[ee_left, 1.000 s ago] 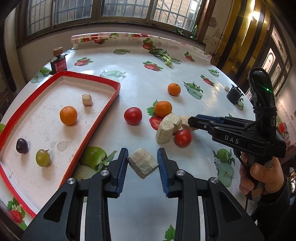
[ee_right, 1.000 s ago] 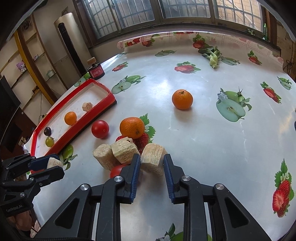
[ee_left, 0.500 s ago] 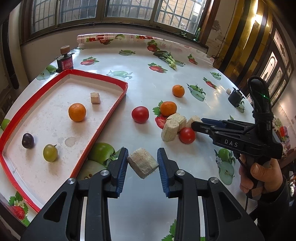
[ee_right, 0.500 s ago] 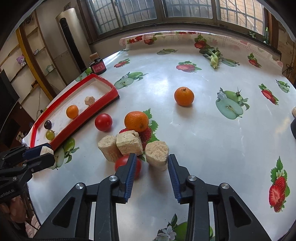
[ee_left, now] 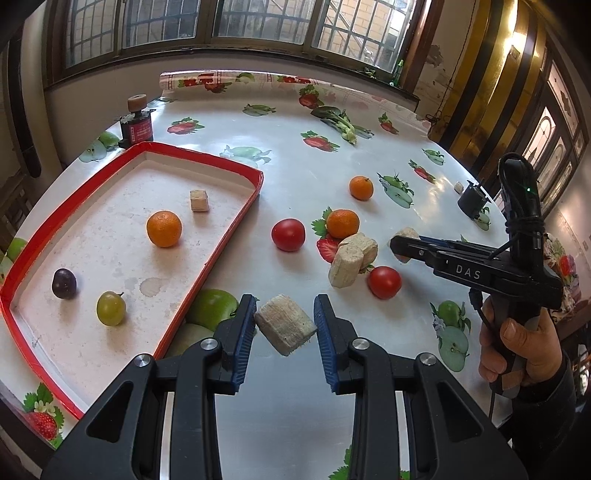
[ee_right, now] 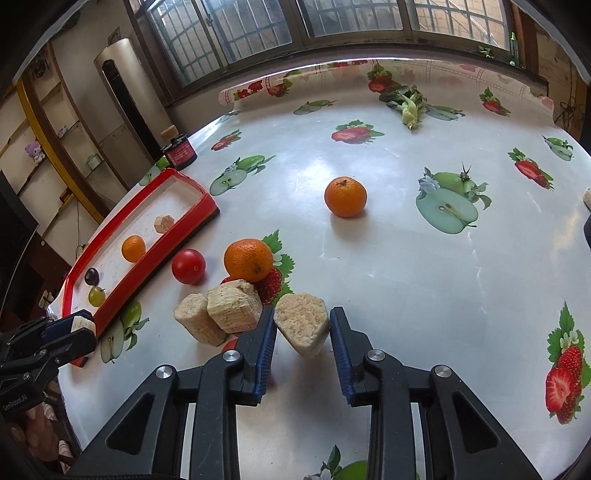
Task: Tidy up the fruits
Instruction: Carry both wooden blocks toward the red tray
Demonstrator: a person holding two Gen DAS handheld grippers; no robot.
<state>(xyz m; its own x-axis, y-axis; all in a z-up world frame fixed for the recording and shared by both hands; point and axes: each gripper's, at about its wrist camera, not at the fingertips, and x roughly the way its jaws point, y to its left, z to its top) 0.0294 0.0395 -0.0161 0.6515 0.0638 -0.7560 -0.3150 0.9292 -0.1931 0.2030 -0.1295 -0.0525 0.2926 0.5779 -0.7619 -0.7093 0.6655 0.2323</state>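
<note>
Pale cane chunks sit clamped in my left gripper (ee_left: 284,323) and right gripper (ee_right: 302,326), near the red tray (ee_left: 199,280).

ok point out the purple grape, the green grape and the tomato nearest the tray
purple grape (ee_left: 64,283), left wrist view, middle of its skin
green grape (ee_left: 110,308), left wrist view, centre of its body
tomato nearest the tray (ee_left: 288,235), left wrist view, its front face

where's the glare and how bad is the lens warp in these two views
Left wrist view: a bright lamp flare at upper right and window sheen across the tablecloth; the window frames bow. Right wrist view: pale reflection streaks on the tablecloth, dark rounded corners, and the table edge curves strongly. Both are sharp.
</note>
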